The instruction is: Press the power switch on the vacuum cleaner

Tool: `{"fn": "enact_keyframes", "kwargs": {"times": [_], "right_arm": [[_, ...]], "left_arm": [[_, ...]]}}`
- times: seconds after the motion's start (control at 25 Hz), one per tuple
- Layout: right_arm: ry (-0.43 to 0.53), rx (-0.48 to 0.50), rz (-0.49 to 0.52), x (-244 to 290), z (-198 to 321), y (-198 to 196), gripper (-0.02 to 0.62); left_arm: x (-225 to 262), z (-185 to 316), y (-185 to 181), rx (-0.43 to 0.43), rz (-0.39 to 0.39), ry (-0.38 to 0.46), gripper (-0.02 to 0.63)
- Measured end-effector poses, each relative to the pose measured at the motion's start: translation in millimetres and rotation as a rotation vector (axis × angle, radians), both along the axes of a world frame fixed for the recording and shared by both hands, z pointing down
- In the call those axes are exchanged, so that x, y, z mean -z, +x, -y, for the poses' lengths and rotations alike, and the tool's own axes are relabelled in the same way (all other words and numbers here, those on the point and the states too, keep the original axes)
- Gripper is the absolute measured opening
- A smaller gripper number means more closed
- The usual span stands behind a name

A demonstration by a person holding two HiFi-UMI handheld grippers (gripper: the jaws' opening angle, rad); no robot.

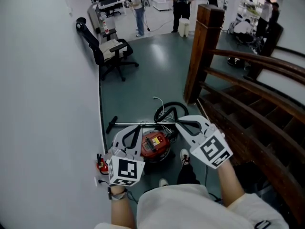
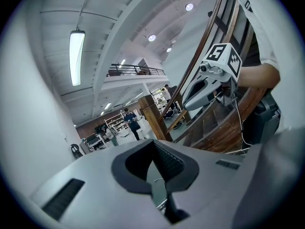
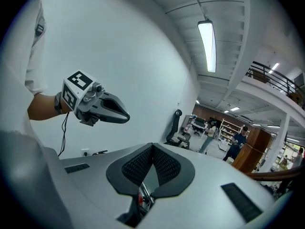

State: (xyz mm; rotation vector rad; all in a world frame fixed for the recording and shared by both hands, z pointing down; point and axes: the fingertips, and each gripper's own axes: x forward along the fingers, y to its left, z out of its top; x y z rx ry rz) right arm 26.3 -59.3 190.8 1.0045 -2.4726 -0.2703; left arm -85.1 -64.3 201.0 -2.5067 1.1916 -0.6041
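L gripper (image 1: 137,129) & R gripper (image 1: 180,123): jaws shut, nothing held, side by side above floor (image 1: 143,85). Red vacuum cleaner (image 1: 155,146) on floor between them, near wall (image 1: 43,104) at left; stair rail (image 1: 248,80) right.

Bright, even indoor light falls from long ceiling lamps (image 2: 76,57), at 10 o'clock in the left gripper view and 1 o'clock in the right. Shadows stay soft. Both gripper views bulge, with black corners; the head view is sharp.
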Motion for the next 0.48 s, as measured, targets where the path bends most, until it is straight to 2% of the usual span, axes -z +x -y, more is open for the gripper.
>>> {"fn": "enact_keyframes", "kwargs": {"times": [0.48], "right_arm": [[-0.007, 0.002, 0.002, 1.7, -3.2, 3.5, 0.028]], "left_arm": [[-2.9, -3.5, 2.4, 0.002, 0.003, -0.015, -0.002]]}}
